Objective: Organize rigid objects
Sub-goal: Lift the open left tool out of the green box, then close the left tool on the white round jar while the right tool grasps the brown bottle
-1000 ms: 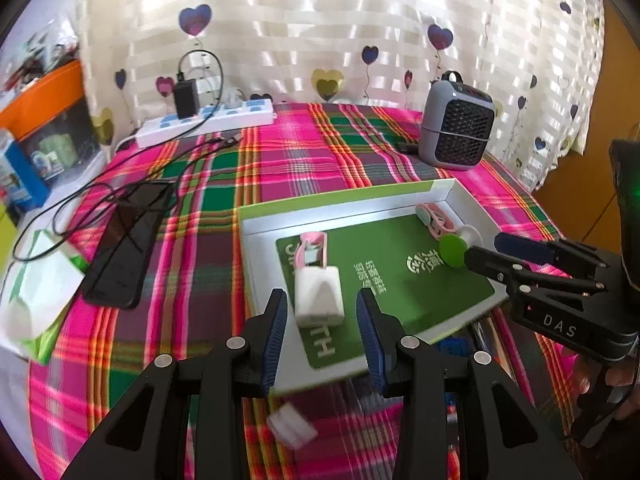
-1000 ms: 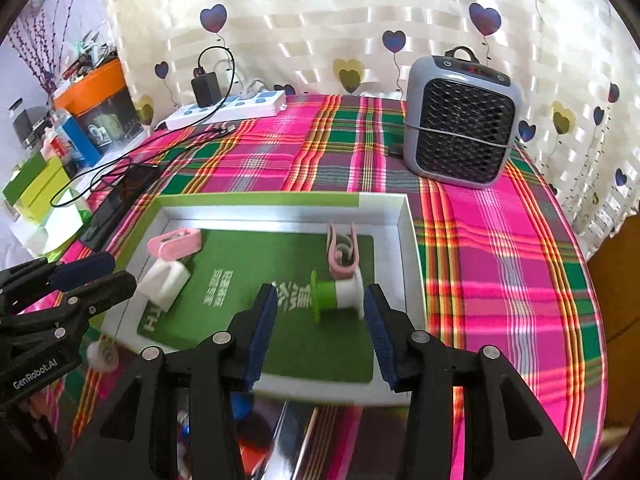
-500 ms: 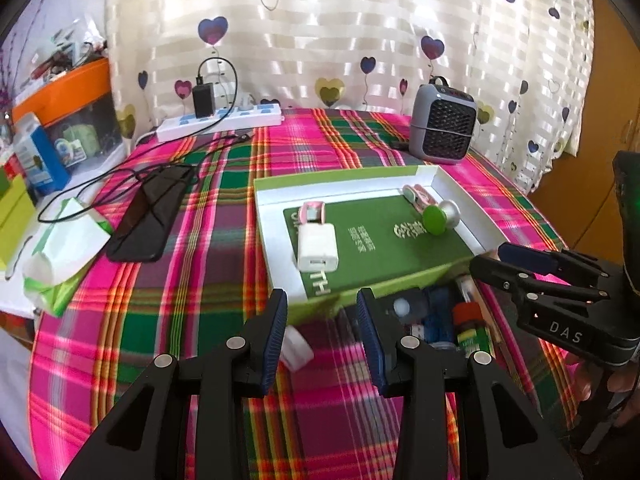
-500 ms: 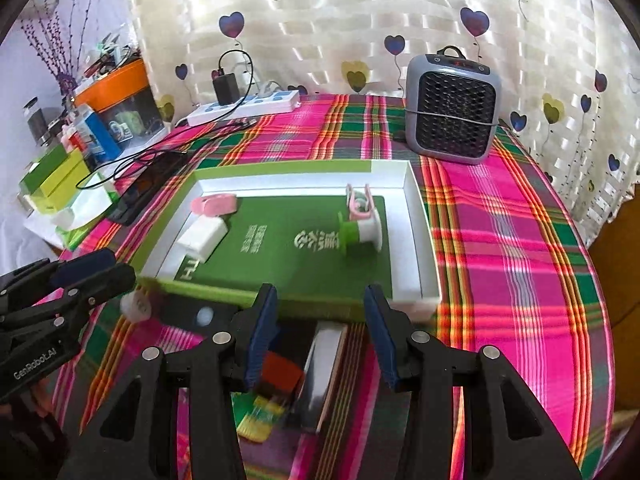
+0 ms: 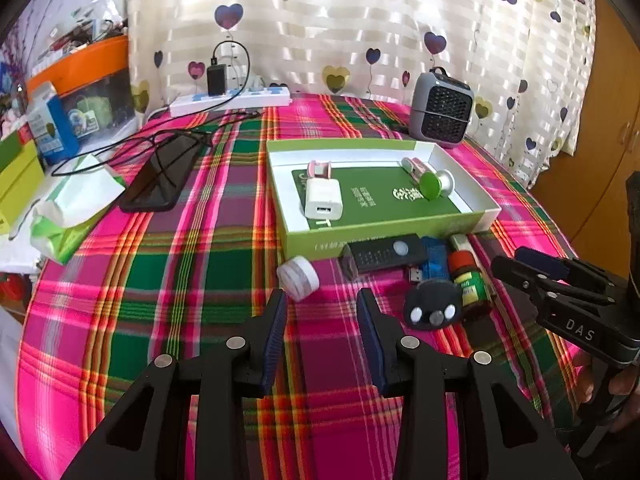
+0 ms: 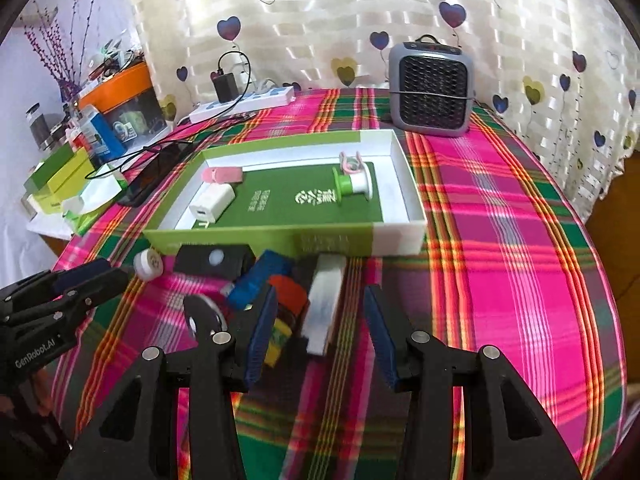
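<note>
Both tongs hover over the plaid cloth (image 5: 192, 280), near side of the green tray (image 5: 380, 230), and both are empty. The left gripper (image 5: 322, 312) stands fairly wide, nothing between the pads; the right gripper (image 6: 318, 320) is wide too, hanging above the pile with nothing pinched. Now the relation that matters: the loose clutter lies just beyond the fingertips, hard against the tray's near wall. Straight ahead of the left gripper, a touch to its left, sits the small white jar (image 5: 298, 278), tipped on its side, and that looks like the easy pick for that hand. Further right lie the black remote (image 5: 384, 254), its long axis running left to right along the tray wall, then a blue stick (image 5: 434, 258), a little bottle (image 5: 466, 276) with a red cap, and a round black fob (image 5: 432, 308). From the right wrist view, the white bar (image 6: 326, 300) lies with its long axis running near to far, squarely in that gripper's gap, so the right hand is nearer to it by my reading. Inside the tray rest a white charger (image 5: 324, 200), two pink clips and a green spool (image 5: 434, 184). Around the cloth: a grey heater (image 5: 440, 110) far right, a power strip (image 5: 232, 98) by the heart curtain, a phone (image 5: 160, 176) and tissues at left.
</note>
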{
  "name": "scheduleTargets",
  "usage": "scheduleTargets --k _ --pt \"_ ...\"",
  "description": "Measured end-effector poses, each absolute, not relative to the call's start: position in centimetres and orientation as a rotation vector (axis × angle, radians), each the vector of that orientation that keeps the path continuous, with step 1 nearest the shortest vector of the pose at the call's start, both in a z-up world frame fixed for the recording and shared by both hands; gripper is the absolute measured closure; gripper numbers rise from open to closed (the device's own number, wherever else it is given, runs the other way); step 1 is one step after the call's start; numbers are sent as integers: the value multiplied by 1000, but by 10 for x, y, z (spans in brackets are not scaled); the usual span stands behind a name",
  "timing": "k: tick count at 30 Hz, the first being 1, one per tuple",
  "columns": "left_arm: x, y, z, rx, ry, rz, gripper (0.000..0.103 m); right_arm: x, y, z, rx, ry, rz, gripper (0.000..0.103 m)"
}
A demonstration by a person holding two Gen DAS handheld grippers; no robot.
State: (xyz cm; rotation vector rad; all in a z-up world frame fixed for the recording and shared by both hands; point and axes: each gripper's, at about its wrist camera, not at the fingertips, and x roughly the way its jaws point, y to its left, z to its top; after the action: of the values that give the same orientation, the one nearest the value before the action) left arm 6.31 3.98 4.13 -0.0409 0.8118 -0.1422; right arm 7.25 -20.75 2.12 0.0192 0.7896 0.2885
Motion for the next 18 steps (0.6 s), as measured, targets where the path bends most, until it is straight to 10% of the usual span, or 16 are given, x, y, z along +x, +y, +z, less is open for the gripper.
scheduleTargets --k 18 --pt "57 56 21 -86 864 -153 68 50 -190 17 40 795 338 57"
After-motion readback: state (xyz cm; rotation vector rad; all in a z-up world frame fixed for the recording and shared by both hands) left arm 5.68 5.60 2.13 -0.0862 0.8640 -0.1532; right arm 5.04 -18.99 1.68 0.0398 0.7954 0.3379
